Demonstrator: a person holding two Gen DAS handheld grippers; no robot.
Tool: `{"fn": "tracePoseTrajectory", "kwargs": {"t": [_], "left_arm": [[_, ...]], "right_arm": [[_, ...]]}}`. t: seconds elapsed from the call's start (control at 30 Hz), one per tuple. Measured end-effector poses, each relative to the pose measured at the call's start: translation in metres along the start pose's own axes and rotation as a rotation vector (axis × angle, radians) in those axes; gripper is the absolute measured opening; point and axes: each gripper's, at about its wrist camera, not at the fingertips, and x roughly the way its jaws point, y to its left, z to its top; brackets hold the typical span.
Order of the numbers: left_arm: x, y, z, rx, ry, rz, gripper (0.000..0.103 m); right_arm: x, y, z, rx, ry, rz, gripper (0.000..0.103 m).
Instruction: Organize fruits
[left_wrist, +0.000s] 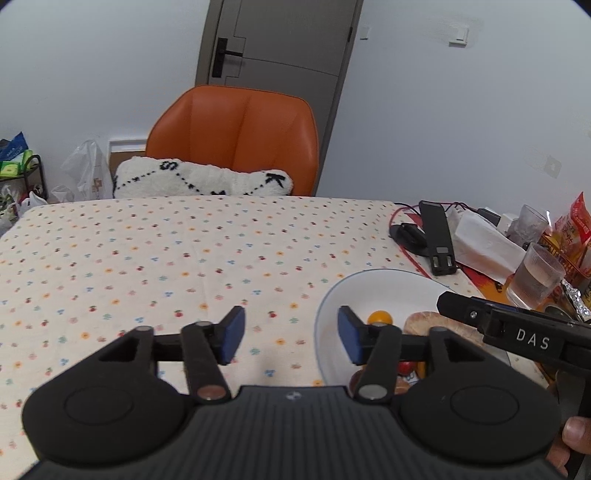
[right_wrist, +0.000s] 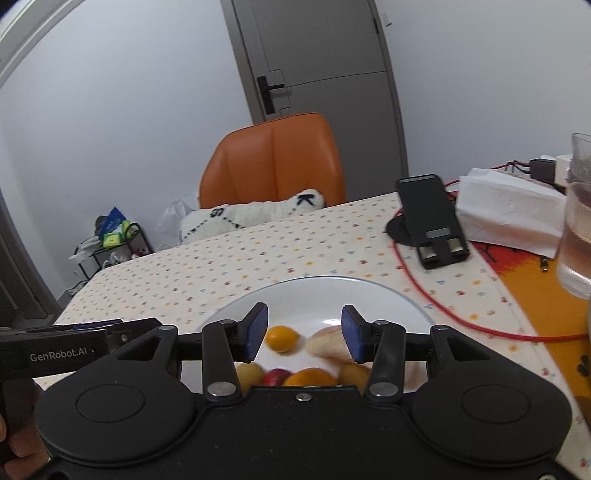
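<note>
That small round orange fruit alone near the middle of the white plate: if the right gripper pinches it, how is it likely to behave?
The orange fruit looks round and smooth, so it may roll on the slick white plate if nudged off-centre. It looks small against the open right gripper, so probably light. Its glossy skin could slip between the fingers; firmness cannot be judged.

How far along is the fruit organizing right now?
Several fruits already lie in the white plate, among them a small orange fruit and a pale round one. Nothing is in hand: the left tool and right tool are both open and empty. No fruit shows on the tablecloth.
</note>
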Motion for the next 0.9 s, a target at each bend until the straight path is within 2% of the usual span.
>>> {"fn": "tracePoseTrajectory", "kwargs": {"t": [0.2, 0.4, 0.57, 0.9], "left_arm": [[-0.013, 0.014, -0.002, -0.009, -0.022, 0.055, 0.077], [-0.027, 0.031, -0.005, -0.017, -0.031, 0.119, 0.089], [-0.036, 0.046, -0.008, -0.032, -0.017, 0.133, 0.093], [-0.058, 0.07, -0.015, -0.064, -0.005, 0.159, 0.096]], "right_arm": [[0.0, 0.018, -0.001, -0.018, 0.003, 0.039, 0.05], [0.0, 0.037, -0.003, -0.038, 0.002, 0.072, 0.052], [-0.001, 0.052, -0.005, -0.053, 0.008, 0.096, 0.053], [-0.009, 0.076, -0.008, -0.085, 0.01, 0.126, 0.067]]}}
